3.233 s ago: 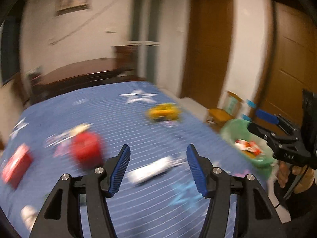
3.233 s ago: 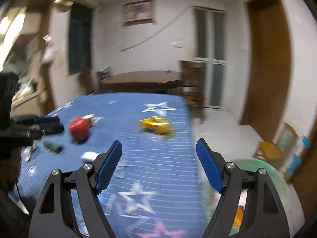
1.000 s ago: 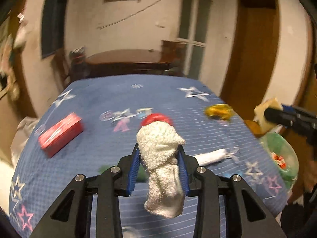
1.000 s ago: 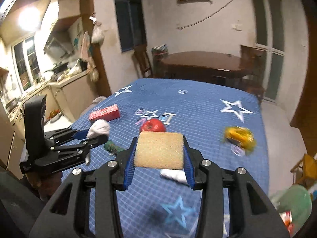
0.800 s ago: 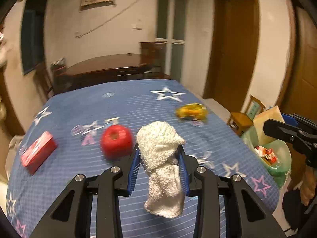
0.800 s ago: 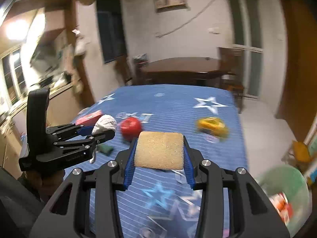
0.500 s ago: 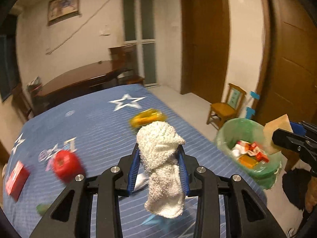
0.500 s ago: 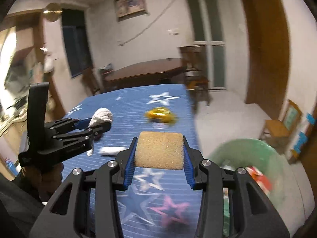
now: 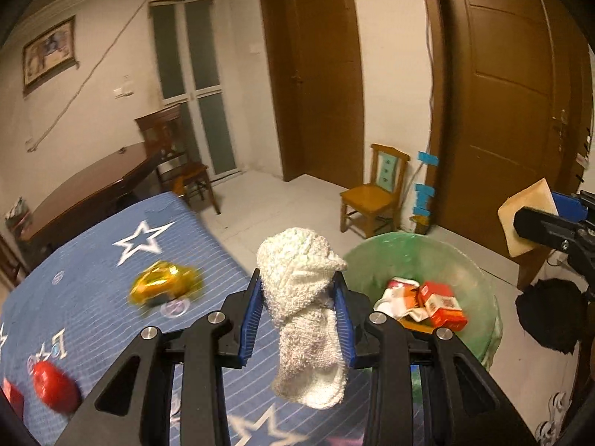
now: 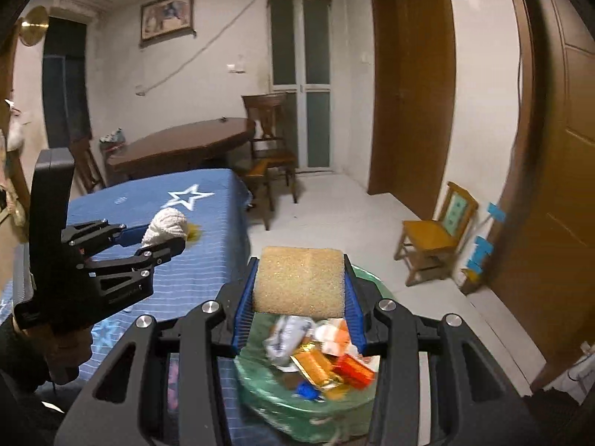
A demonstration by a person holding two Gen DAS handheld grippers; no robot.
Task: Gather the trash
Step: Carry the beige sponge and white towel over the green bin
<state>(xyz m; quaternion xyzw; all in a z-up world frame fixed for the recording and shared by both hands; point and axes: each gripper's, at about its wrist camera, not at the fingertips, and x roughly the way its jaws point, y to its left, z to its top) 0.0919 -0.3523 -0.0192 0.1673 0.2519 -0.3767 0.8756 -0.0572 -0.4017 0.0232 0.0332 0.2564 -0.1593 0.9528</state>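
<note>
While the left gripper [image 9: 299, 310] clamps the white cloth [image 9: 305, 319] above the blue tablecloth [image 9: 111, 260] and the right gripper [image 10: 297, 297] clamps the sponge [image 10: 298, 281] above the green bin [image 10: 308, 405], premature left release would likely miss.

Ahead of me stood a small yellow wooden chair [image 9: 375, 189] against the white wall, between two brown doors [image 9: 319, 74]. To my left sat a dark oval wooden table [image 10: 178, 145] with a dark chair [image 10: 269, 126] beside it, and a framed picture [image 10: 167, 18] hung above.
</note>
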